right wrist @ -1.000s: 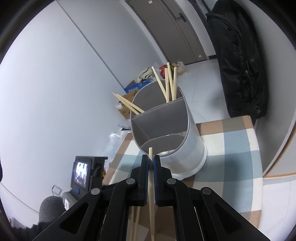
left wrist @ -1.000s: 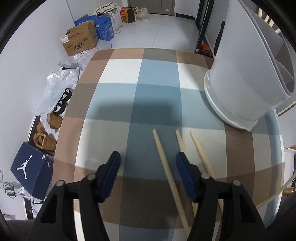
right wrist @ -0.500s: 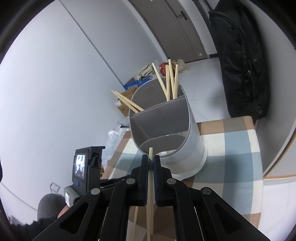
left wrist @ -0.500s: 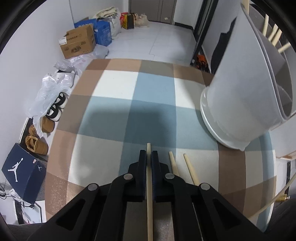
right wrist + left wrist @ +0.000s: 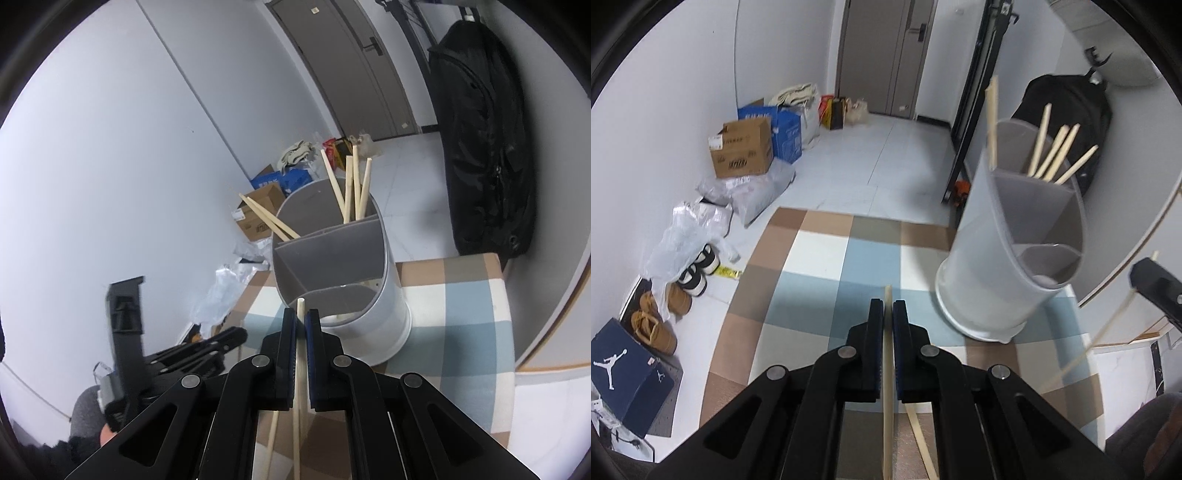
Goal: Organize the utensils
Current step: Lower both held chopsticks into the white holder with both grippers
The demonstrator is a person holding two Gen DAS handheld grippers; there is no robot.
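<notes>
**Checked tabletop, one chopstick in each gripper**

Plaid tablecloth [image 5: 827,254] on a small table. Left gripper [image 5: 888,308] is clenched on a chopstick [image 5: 887,387]; the divided utensil holder [image 5: 1004,266] stands at 2 o'clock. Right gripper [image 5: 301,317] clamps a second chopstick [image 5: 300,354], the holder at 12 o'clock. A loose chopstick [image 5: 921,443] lies on the cloth.
</notes>
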